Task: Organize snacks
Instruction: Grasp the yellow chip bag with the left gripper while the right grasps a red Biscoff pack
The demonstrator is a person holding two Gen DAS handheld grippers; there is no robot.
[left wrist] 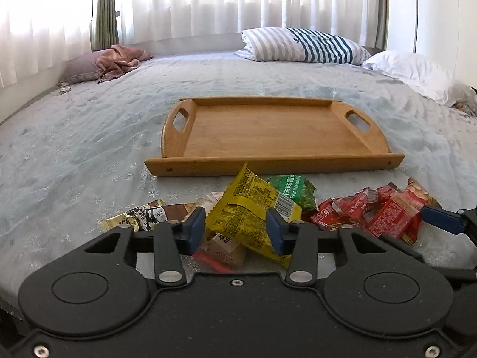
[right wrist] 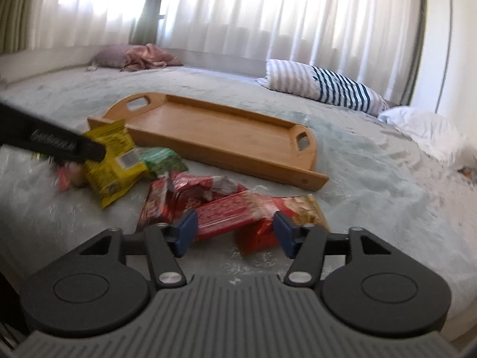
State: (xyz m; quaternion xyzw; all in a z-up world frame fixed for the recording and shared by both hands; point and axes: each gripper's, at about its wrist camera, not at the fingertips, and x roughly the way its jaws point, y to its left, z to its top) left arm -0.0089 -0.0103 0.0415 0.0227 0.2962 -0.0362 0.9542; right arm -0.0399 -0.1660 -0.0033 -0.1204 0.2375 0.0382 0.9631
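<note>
A pile of snack packets lies on the bed in front of an empty wooden tray (left wrist: pixel 268 128) (right wrist: pixel 226 137). My left gripper (left wrist: pixel 235 229) is open, its blue pads on either side of a yellow packet (left wrist: pixel 247 211) (right wrist: pixel 110 164), not closed on it. A green pea packet (left wrist: pixel 295 194) (right wrist: pixel 164 161) lies behind it, a brown-and-white packet (left wrist: pixel 143 217) to the left, and red packets (left wrist: pixel 372 211) to the right. My right gripper (right wrist: pixel 235 232) is open over the red packets (right wrist: pixel 226 214), its pads straddling a long red one.
The grey-blue bedspread (left wrist: pixel 89 149) spreads all around. Striped pillows (left wrist: pixel 301 44) (right wrist: pixel 325 85), a white pillow (left wrist: pixel 414 71) and a crumpled pink cloth (left wrist: pixel 119 59) lie at the far side under curtains. The left gripper's body (right wrist: pixel 50 143) crosses the right view's left edge.
</note>
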